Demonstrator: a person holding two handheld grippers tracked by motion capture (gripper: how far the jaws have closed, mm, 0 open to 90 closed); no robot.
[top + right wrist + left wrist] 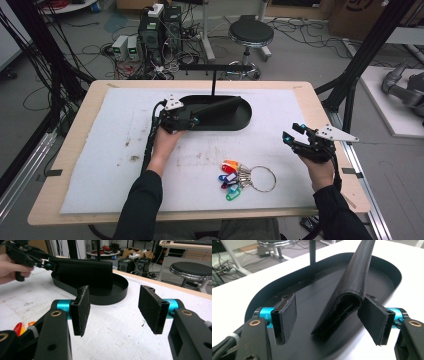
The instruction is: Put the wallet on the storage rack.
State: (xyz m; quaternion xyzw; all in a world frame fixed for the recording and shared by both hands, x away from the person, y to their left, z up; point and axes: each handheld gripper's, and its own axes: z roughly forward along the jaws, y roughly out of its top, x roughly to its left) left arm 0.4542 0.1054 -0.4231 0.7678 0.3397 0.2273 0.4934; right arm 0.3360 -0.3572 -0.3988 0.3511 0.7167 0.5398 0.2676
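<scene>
Left side first: the left tool [192,121] sits at the near-left end of the black tray [245,120], and its jaws stand wide apart, released. In the left gripper view a folded black wallet [352,290] leans up out of the tray between those jaws; its folded edge is just beside the right pad [374,320], maybe touching it, while the left pad [287,317] stands well apart from it. So nothing is clenched. A thin black post [213,82] rises from the tray's far rim, with a crossbar on top.

Moving along the white mat [120,150] that covers the surface: a ring of keys [245,177] with coloured tags lies near the front edge, between the two forearms, touched by neither tool.

Over at the right, the right tool [295,135] is held above the mat, jaws also spread wide, gripping nothing. From the right gripper view the wallet [82,273] shows standing in the tray [112,295], well ahead of those pads.
</scene>
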